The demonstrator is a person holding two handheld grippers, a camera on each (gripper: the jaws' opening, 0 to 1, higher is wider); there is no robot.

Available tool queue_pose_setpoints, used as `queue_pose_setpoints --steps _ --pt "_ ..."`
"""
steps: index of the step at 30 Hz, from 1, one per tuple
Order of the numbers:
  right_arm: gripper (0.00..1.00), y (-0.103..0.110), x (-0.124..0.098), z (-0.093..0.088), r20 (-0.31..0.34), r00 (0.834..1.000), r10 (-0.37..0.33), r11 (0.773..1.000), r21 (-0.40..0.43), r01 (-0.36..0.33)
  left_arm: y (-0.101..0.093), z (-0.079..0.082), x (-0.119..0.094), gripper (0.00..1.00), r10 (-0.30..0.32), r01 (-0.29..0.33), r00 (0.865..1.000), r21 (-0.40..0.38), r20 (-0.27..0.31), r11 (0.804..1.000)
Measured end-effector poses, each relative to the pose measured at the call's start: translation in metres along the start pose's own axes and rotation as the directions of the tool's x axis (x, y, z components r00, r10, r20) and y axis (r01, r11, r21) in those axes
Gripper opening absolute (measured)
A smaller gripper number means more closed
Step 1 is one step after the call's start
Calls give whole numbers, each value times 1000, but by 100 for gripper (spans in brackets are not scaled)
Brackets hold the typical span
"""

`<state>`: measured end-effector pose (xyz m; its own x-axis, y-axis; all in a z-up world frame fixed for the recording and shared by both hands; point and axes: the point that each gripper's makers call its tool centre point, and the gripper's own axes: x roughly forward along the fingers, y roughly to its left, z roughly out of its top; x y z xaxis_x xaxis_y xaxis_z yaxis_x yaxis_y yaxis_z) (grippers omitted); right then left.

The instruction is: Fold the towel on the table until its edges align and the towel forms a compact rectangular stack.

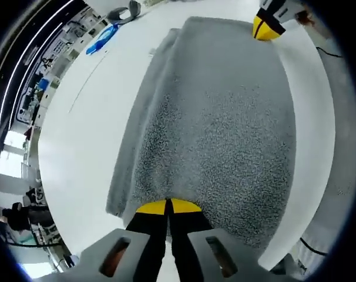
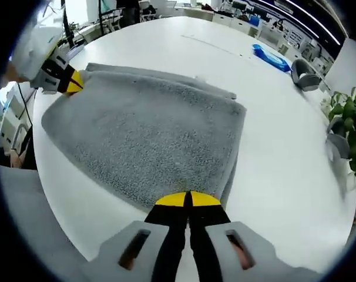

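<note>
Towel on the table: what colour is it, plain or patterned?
Plain grey terry, no pattern; the towel shows best in the right gripper view.

The white table (image 2: 284, 153) carries a grey towel (image 2: 154, 141), which lies folded in layers near one rounded corner of the table. Farther away on the table lie a blue object (image 2: 271, 57) and, just beside it, a grey object (image 2: 304, 75). The towel lies well apart from both.

towel (image 1: 219, 129) | grey terry | folded, layered | flat on white table (image 1: 90, 135)
</note>
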<state>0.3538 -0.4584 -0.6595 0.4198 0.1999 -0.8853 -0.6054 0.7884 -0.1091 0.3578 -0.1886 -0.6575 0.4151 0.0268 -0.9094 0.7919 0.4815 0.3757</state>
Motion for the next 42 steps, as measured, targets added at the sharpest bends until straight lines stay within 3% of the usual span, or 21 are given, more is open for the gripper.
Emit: queue_pose_setpoints --steps 6,14,20,30,34,37,39,42 --pt "0 -15 -1 -6 11 1000 17 999 -41 -17 -14 5 -5 0 13 -13 1000 -25 -13 1000" --pt "0 -39 3 -6 17 1000 20 998 -56 -19 -34 18 -10 0 -1 4 1000 -106 23 994" --pt "0 -51 7 -3 26 998 56 998 -10 -55 -44 21 -14 0 -4 9 999 -145 36 989" --pt "0 -73 16 10 21 998 56 998 -24 -56 -66 32 -21 0 -69 92 993 -250 99 964" --pt "0 -79 19 15 10 998 56 998 -33 -55 -74 37 -24 0 -68 94 991 -249 114 964" --pt "0 -85 23 20 5 999 39 997 -72 -38 -85 43 -27 0 -104 137 986 -274 130 952" --pt "0 -90 26 25 -1 1000 31 995 -95 -31 -93 49 -29 0 -131 161 981 -236 140 958" --pt "0 -97 29 32 -2 1000 31 995 -99 -31 -99 54 -31 0 -123 151 981 -193 153 969"
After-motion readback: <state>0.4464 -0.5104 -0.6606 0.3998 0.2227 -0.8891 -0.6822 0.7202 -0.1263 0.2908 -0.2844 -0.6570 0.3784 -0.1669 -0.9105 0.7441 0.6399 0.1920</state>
